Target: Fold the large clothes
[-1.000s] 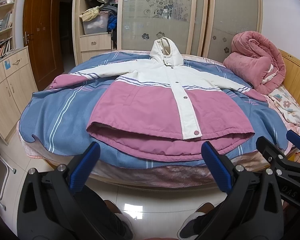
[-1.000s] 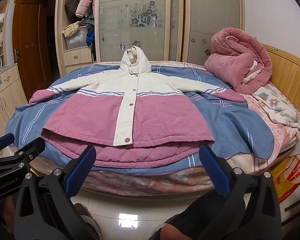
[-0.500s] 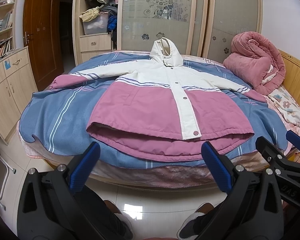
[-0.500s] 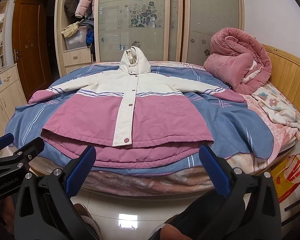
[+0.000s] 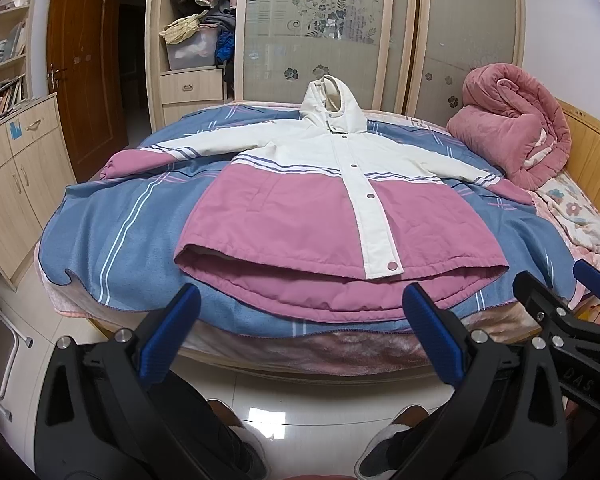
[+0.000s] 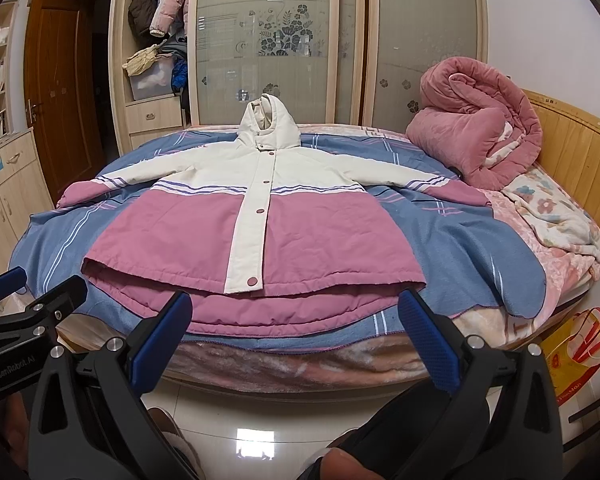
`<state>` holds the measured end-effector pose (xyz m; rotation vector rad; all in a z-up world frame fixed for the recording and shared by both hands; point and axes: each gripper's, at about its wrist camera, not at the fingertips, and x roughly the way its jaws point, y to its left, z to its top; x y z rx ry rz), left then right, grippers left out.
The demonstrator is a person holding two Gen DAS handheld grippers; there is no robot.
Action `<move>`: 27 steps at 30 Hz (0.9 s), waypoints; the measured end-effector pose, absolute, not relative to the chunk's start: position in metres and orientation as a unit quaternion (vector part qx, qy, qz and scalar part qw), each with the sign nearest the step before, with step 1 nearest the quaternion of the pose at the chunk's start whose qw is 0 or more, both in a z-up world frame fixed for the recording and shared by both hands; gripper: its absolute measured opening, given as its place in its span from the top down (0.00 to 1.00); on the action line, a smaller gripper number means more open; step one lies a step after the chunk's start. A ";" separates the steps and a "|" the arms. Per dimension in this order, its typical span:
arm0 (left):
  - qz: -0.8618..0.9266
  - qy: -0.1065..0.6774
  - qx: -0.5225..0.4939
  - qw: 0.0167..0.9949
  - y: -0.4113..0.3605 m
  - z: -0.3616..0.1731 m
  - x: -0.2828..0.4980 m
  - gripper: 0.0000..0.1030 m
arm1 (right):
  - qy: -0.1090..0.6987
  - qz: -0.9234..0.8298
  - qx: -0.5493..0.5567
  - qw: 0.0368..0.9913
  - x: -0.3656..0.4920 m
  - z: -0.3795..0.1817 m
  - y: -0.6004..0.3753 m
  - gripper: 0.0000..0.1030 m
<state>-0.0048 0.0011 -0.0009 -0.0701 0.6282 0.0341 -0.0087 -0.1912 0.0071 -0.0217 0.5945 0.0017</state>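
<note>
A large hooded jacket (image 5: 300, 216), white above and pink below, lies flat and buttoned on the bed with both sleeves spread out; it also shows in the right wrist view (image 6: 204, 232). My left gripper (image 5: 300, 308) is open and empty, held over the floor just short of the jacket's hem. My right gripper (image 6: 294, 308) is open and empty at the same distance from the hem. Each gripper shows at the edge of the other's view.
The jacket lies on a blue striped blanket (image 5: 112, 224) over the bed. A rolled pink quilt (image 5: 516, 128) sits at the bed's far right by the wooden headboard (image 6: 572, 160). A wardrobe (image 5: 324, 28) stands behind, cabinets (image 5: 8, 176) at left, a yellow bag (image 6: 576, 344) on the floor.
</note>
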 end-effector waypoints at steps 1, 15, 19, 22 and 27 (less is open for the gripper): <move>0.017 0.309 -0.035 0.950 0.001 -0.001 -0.005 0.02 | 0.293 0.001 -0.011 0.956 -0.009 0.007 -0.191 0.01; 0.016 0.310 -0.034 0.950 0.001 -0.003 -0.004 0.02 | 0.292 -0.001 -0.012 0.956 -0.010 0.009 -0.192 0.01; 0.016 0.310 -0.035 0.950 0.003 -0.002 -0.005 0.02 | 0.293 -0.001 -0.012 0.956 -0.010 0.009 -0.192 0.01; 0.016 0.311 -0.035 0.950 0.003 -0.002 -0.005 0.02 | 0.293 0.000 -0.012 0.956 -0.010 0.009 -0.192 0.01; 0.017 0.311 -0.034 0.950 0.003 -0.002 -0.005 0.02 | 0.292 -0.001 -0.012 0.956 -0.010 0.009 -0.193 0.01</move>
